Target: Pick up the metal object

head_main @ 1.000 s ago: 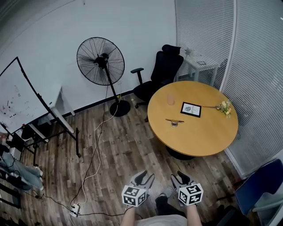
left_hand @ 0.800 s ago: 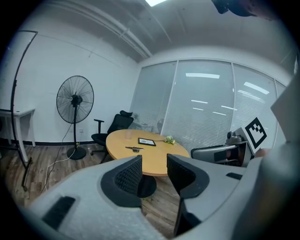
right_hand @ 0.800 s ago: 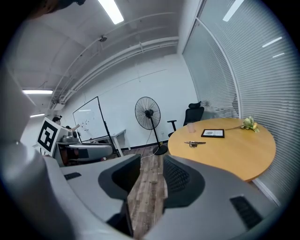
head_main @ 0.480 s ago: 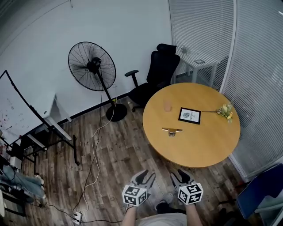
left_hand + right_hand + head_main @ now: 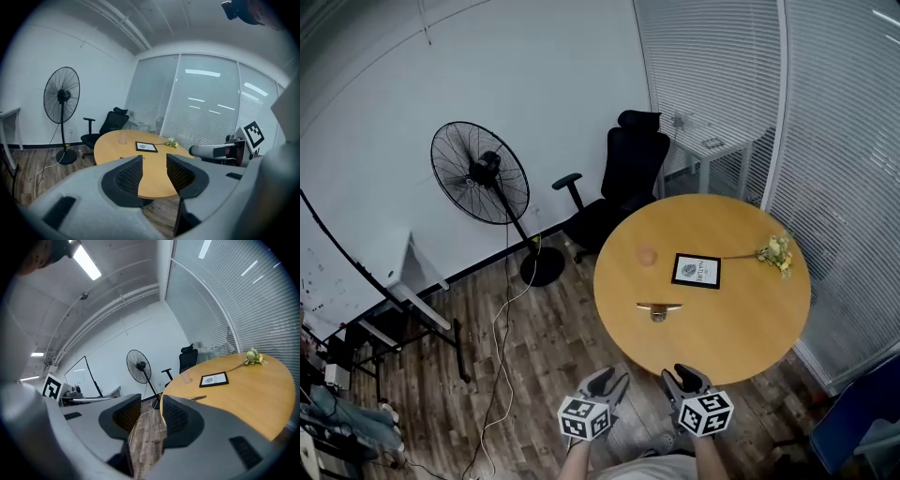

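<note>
The metal object (image 5: 659, 308), a small flat bar on a round knob, lies on the near left part of the round wooden table (image 5: 741, 323). The right gripper view shows the metal object (image 5: 198, 398) just beyond the right jaw. Both grippers hang side by side in front of the table's near edge, short of the object. My left gripper (image 5: 607, 381) is open and holds nothing. My right gripper (image 5: 681, 377) is also open; its jaws have just been closing a little, with nothing between them.
On the table stand a framed picture (image 5: 697, 271), a pale cup (image 5: 648, 255) and a small flower sprig (image 5: 775, 251). A black office chair (image 5: 623, 183) and a standing fan (image 5: 481, 173) with a trailing cable are behind it. Blinds line the right side.
Both grippers have moved forward across the wooden floor toward the table. The table now lies closer to them, and the fan and whiteboard stand have slid toward the left of the view.
</note>
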